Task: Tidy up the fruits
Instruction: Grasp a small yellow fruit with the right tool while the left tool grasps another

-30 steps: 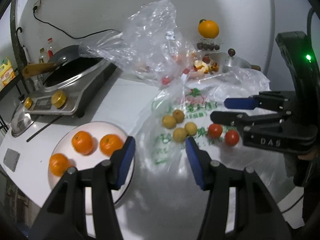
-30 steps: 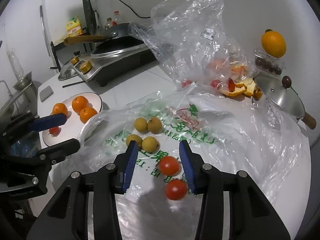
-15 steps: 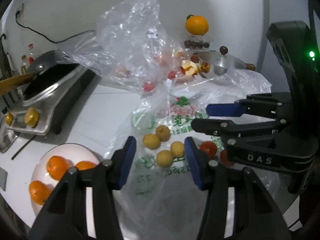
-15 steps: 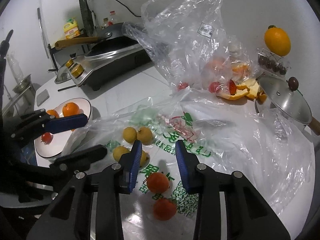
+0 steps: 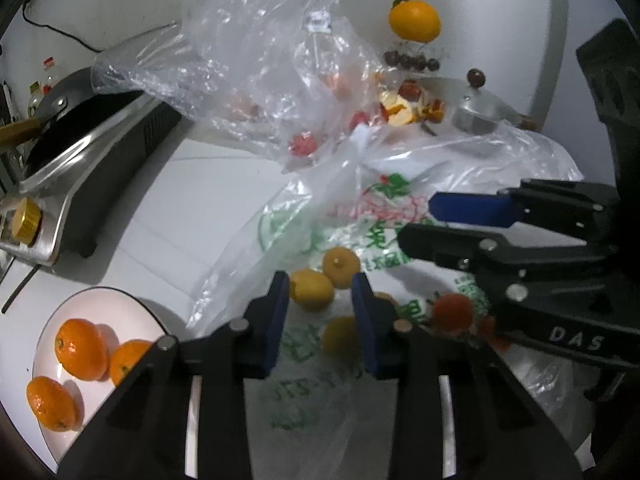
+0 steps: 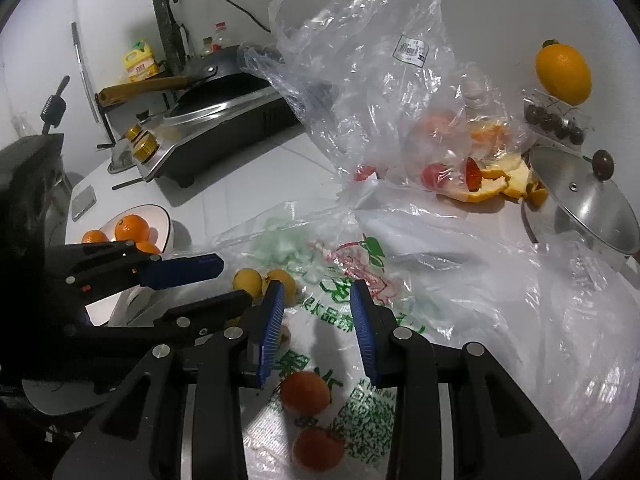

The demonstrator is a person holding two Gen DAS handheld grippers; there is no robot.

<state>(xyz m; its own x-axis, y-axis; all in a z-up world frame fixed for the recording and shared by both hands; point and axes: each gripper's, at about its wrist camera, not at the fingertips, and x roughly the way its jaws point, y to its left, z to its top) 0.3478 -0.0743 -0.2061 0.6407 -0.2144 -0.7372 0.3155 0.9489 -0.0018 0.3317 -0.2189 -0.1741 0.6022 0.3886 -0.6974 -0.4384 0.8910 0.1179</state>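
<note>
Both pairs of fingers [image 5: 280,304] gape, empty (left's just narrowing), above yellow fruits [image 5: 312,290] and tomatoes [image 6: 306,392].

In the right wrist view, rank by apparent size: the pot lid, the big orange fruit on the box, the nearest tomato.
1. pot lid
2. orange fruit and nearest tomato: look alike; the tomato's nearness inflates it, so unranked.

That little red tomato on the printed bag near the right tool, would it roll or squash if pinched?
The tomato looks round and smooth, so a nudge would probably roll it. It lies on a crinkly plastic bag, which may slide underneath. Its skin looks thin, so a hard pinch could likely bruise it.
</note>
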